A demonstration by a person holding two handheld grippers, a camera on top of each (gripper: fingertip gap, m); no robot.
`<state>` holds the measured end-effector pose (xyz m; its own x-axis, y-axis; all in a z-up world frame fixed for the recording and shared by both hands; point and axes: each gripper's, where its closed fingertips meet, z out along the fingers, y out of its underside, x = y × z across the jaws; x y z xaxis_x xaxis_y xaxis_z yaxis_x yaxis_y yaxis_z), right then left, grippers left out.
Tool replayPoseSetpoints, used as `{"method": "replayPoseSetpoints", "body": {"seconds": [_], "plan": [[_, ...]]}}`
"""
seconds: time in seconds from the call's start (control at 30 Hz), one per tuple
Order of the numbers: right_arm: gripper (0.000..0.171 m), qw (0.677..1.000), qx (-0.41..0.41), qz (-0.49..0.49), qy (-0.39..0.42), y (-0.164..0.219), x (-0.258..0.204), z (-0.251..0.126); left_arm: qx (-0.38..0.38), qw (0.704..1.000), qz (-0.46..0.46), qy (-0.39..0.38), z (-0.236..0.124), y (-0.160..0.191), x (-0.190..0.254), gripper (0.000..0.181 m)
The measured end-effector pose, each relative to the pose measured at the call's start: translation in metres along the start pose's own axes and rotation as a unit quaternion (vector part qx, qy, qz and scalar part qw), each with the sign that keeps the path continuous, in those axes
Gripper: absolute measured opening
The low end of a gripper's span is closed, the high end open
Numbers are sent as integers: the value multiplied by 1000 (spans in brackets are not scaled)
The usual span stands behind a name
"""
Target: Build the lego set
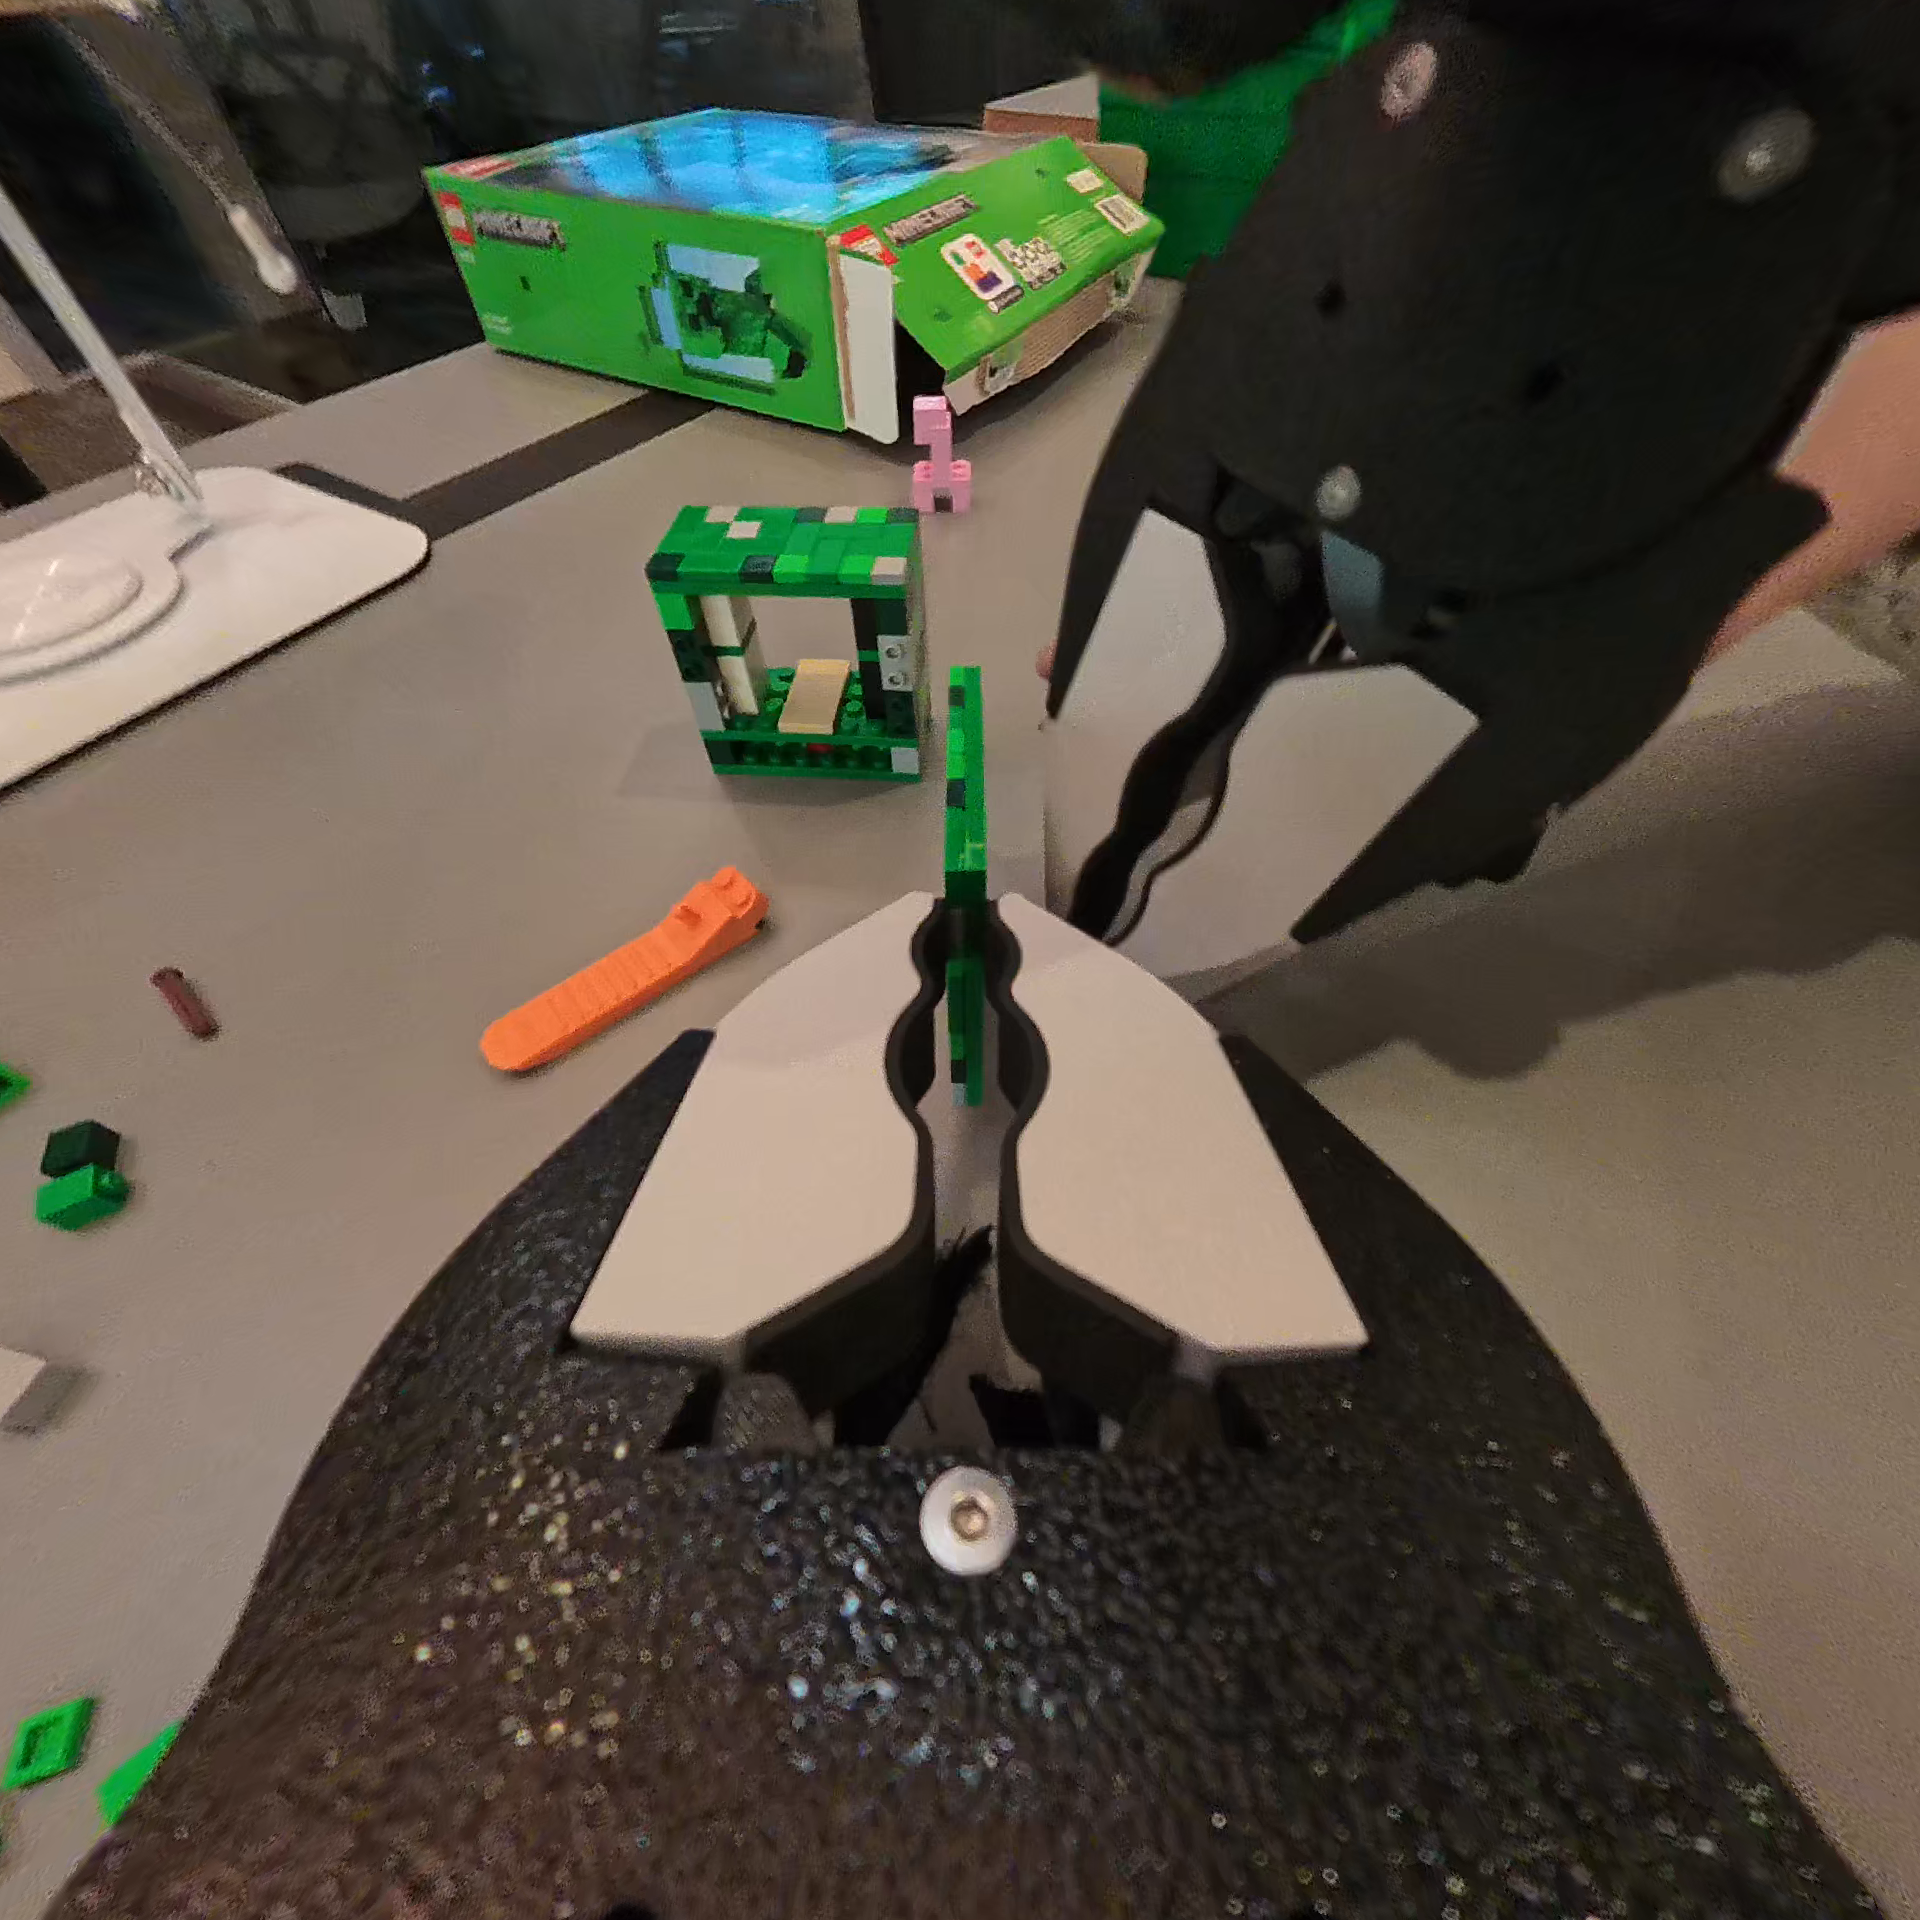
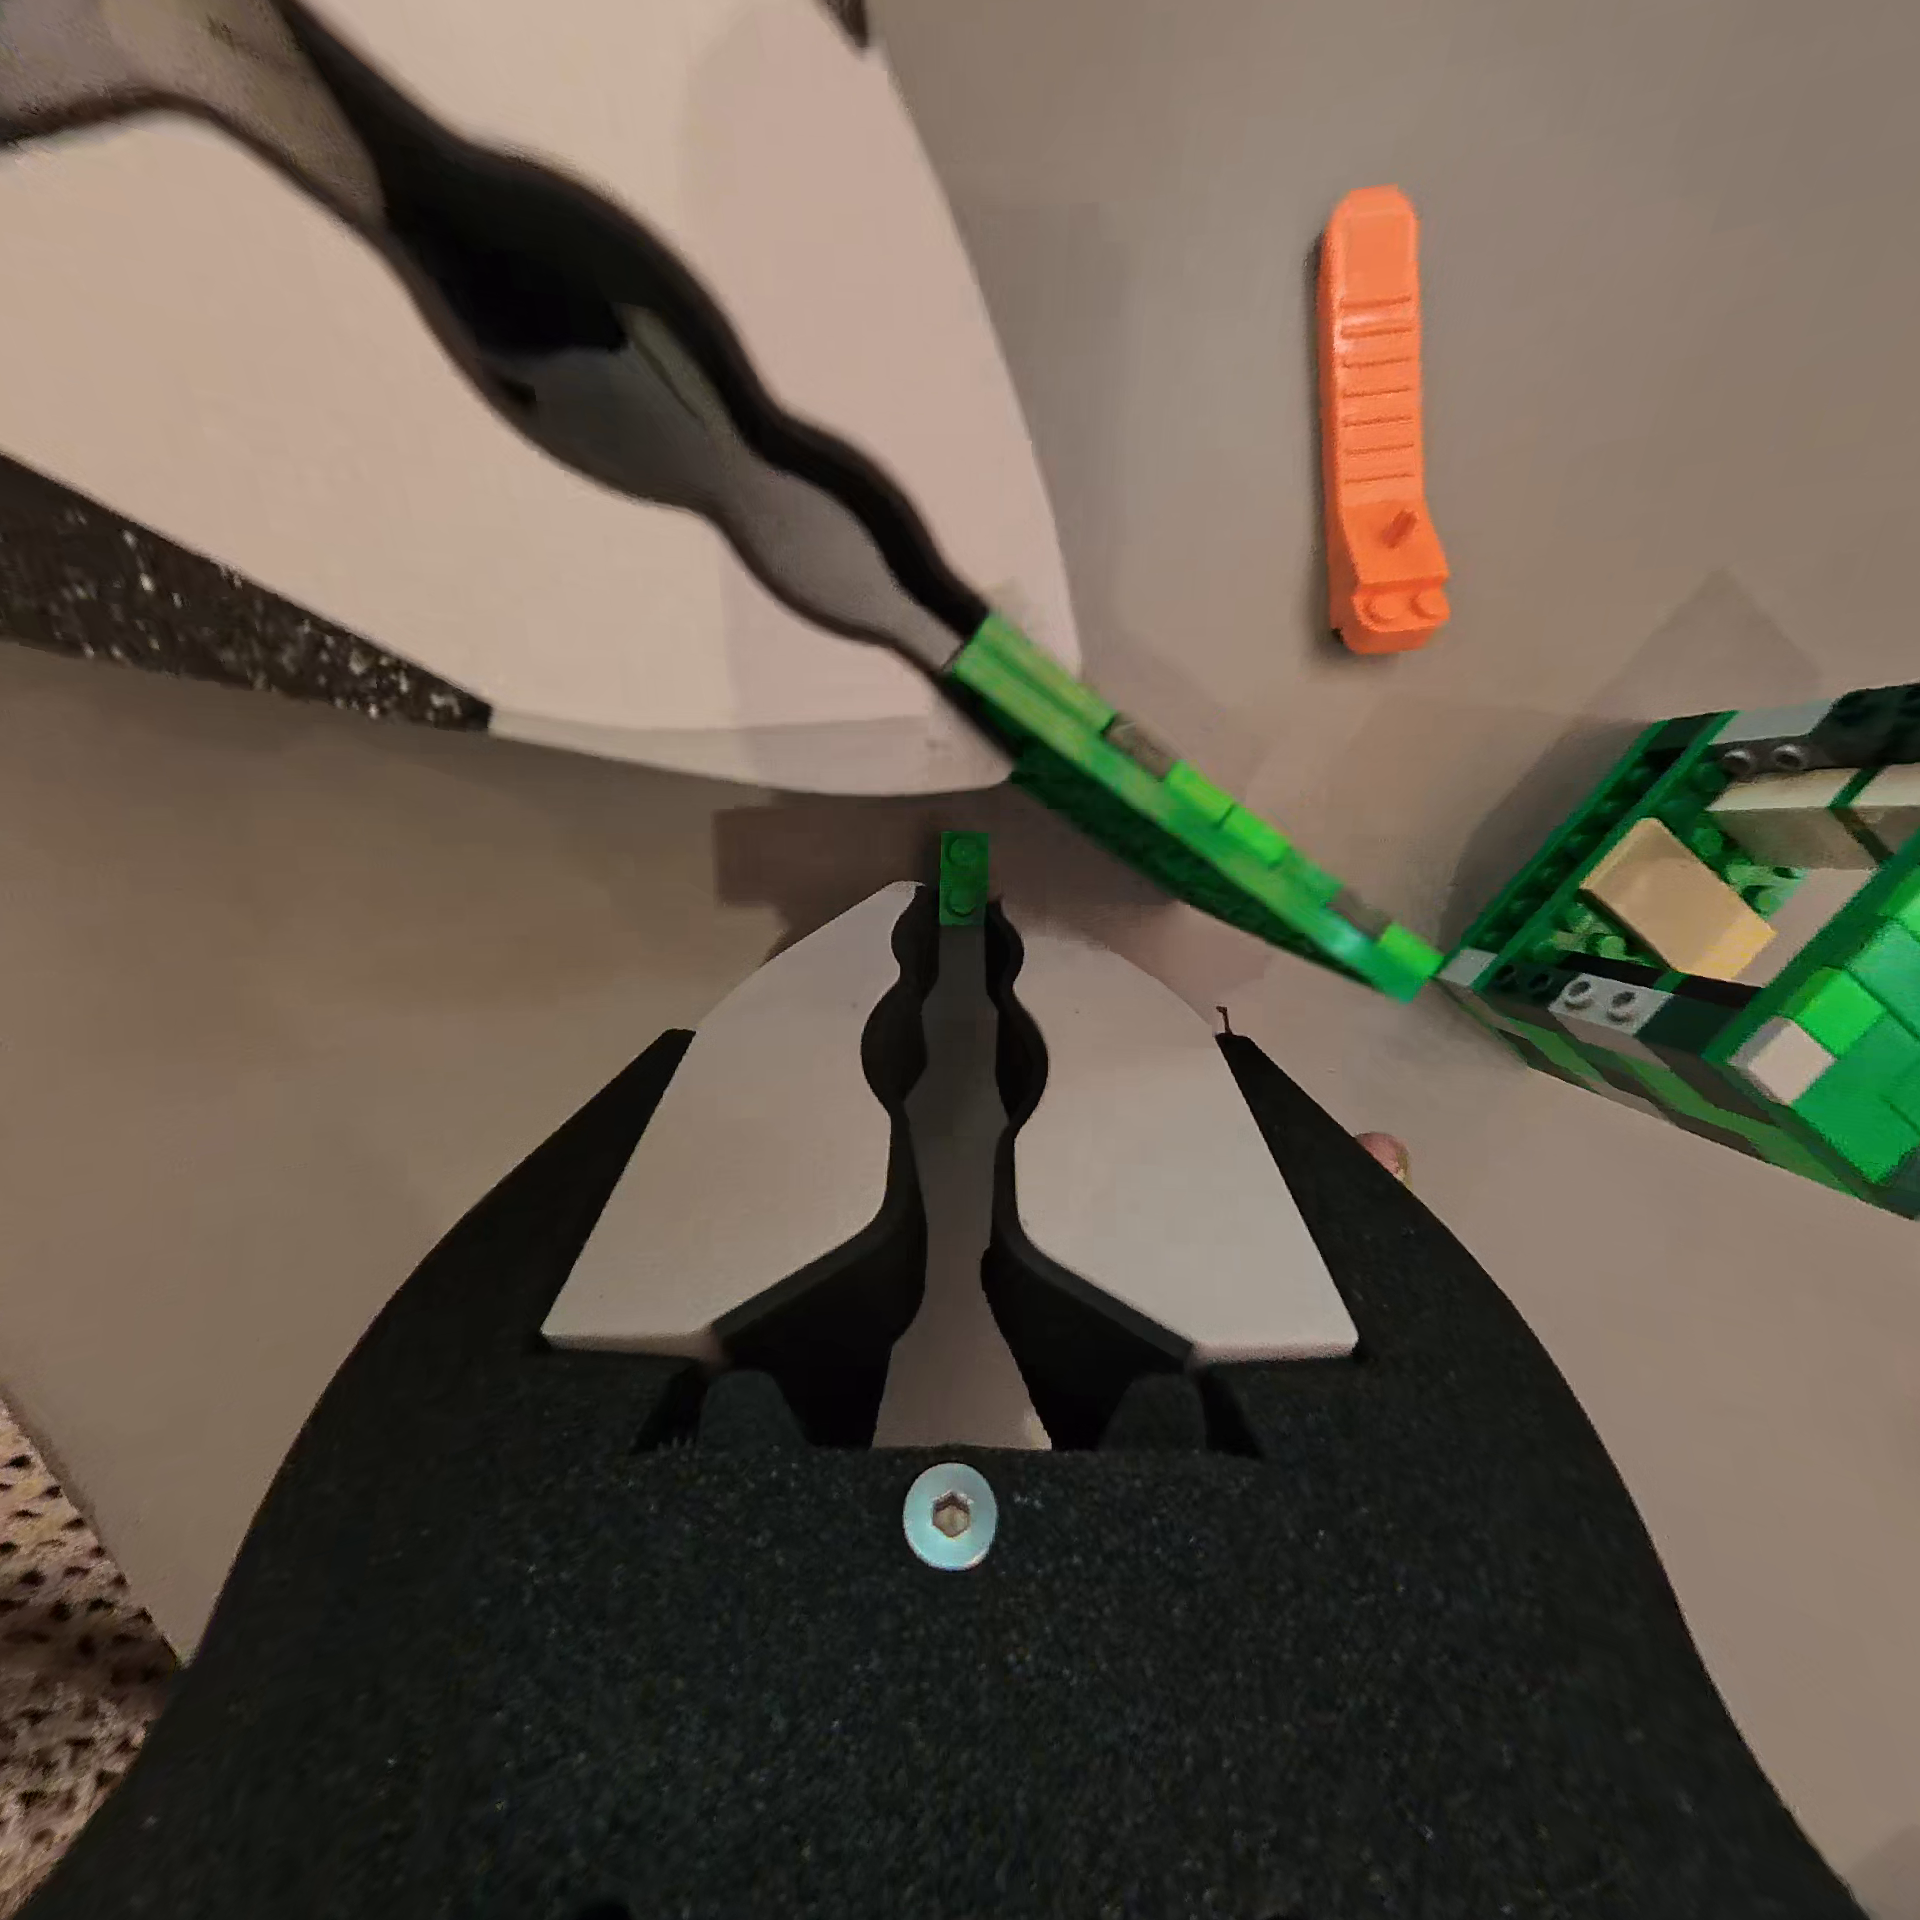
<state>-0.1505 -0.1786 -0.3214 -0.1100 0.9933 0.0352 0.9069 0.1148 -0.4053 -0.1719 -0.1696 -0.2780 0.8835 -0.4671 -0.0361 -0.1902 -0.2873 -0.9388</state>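
Two claws work over a grey tabletop (image 1: 312, 831) with bare room around them. The left claw (image 1: 966, 914) clamps a green panel (image 1: 964, 790) edge-on, beside the hollow green block build (image 1: 790, 644). The right claw (image 2: 961, 909) pinches a small green plate (image 2: 962, 878).

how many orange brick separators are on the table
1. The orange brick separator lies flat on the grey table, left of the left gripper, near the green cube build. Others could be hidden.
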Motion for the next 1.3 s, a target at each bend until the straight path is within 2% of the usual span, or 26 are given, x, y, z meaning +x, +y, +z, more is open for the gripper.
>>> {"method": "replayPoseSetpoints", "body": {"seconds": [0.03,0.2,0.43,0.63,0.8,1.0,1.1,1.3], "plan": [[8,1000,5,4,2,-2,2,-2,-4,1000,19,0,1,1,2,6],[8,998,44,46,-9,-11,7,-13,-8,996,82,-15,0,0,5,6],[8,995,74,66,-12,-15,10,-21,-15,996,80,-35,0,1,0,6],[8,998,-34,34,-42,5,0,-10,24,995,39,-90,-10,-9,-25,6],[8,992,-122,-12,-39,14,-3,-2,40,994,23,-103,-14,-11,-32,6],[8,987,-153,-45,-28,10,-1,0,40,995,-10,-93,-13,-7,-36,6],[20,986,-154,-49,-31,10,-2,1,39,995,-17,-89,-13,-6,-36,6],[28,992,-120,-34,-35,12,-1,-7,38,995,-15,-88,-12,-6,-35,6]]}}
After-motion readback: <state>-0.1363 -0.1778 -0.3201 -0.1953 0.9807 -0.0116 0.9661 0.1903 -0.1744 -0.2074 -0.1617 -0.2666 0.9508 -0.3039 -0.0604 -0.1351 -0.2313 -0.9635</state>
